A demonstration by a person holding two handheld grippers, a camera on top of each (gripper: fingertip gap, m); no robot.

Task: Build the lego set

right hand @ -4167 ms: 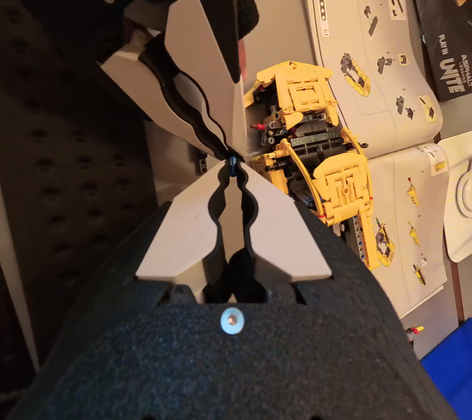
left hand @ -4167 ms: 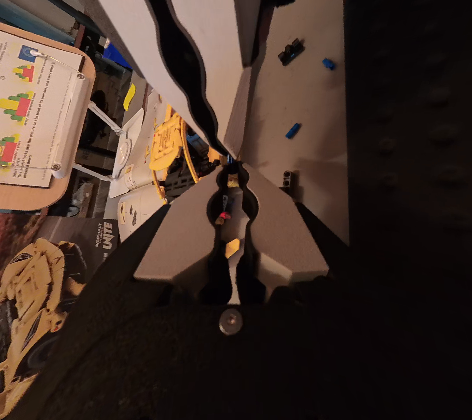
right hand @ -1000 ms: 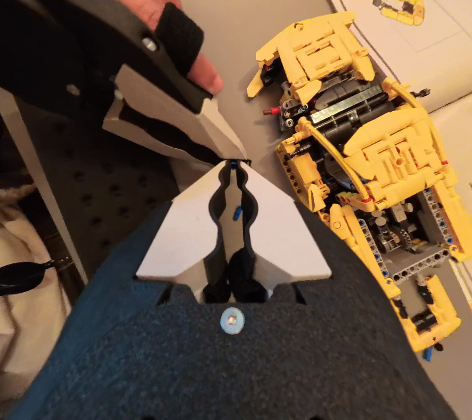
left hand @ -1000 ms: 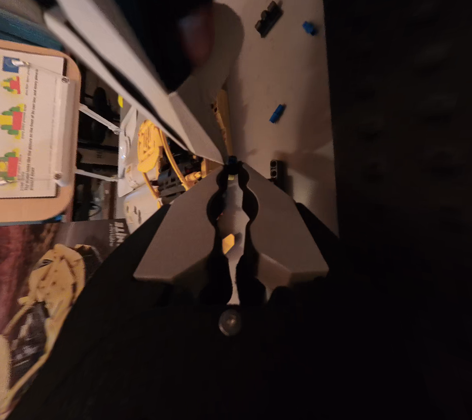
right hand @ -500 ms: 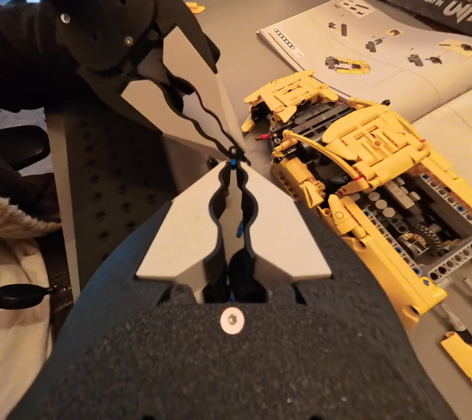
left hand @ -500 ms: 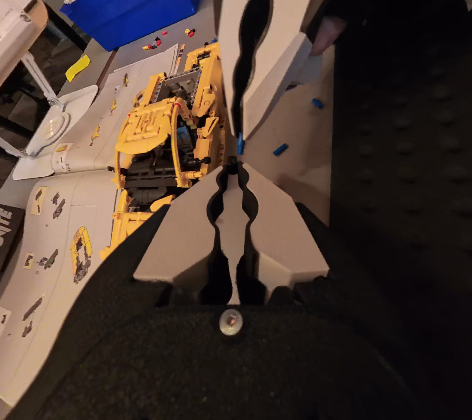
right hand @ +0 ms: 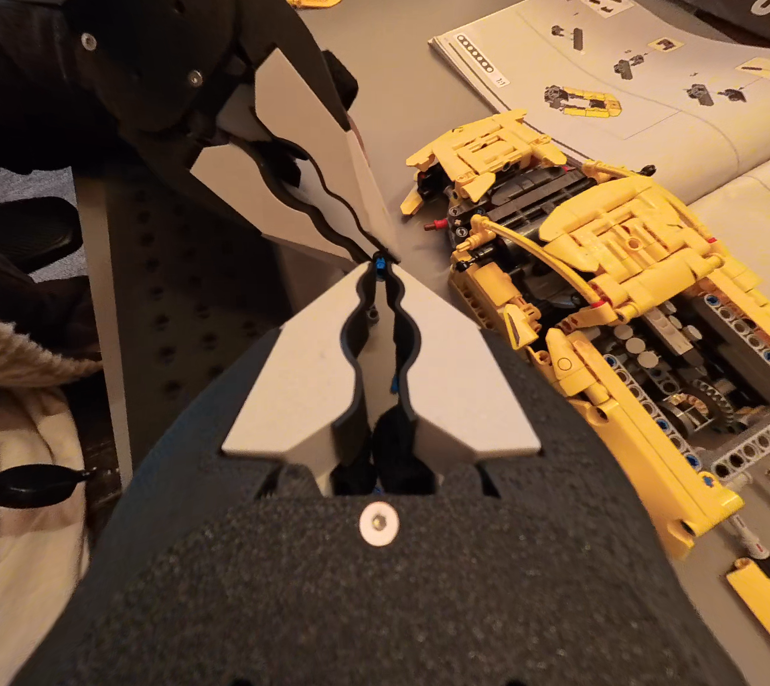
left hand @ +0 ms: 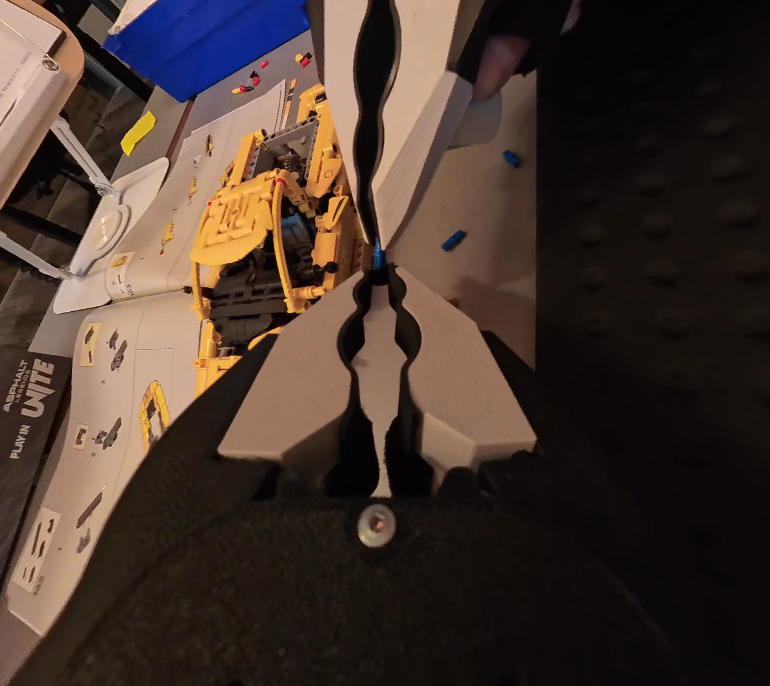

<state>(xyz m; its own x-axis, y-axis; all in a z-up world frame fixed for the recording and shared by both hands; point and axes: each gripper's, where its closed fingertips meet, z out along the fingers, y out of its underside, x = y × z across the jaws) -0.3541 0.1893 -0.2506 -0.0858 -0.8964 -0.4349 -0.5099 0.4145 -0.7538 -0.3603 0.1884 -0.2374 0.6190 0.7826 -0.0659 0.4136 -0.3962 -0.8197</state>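
Grey tabletop stretches under both your tools, with an open instruction booklet lying at the far right and a blue bin beyond it in the left wrist view. Your half-built yellow lego car sits on the table and the booklet's edge, just right of where the tools meet. Your right gripper has its fingers pinched closed on a small blue pin at the very tips. Your left gripper meets it tip to tip; its fingers are drawn together on a small dark piece, probably a connector, though shadow blurs it, and the pin's free end touches it. Two loose blue pins lie on the table to the right in the left wrist view.
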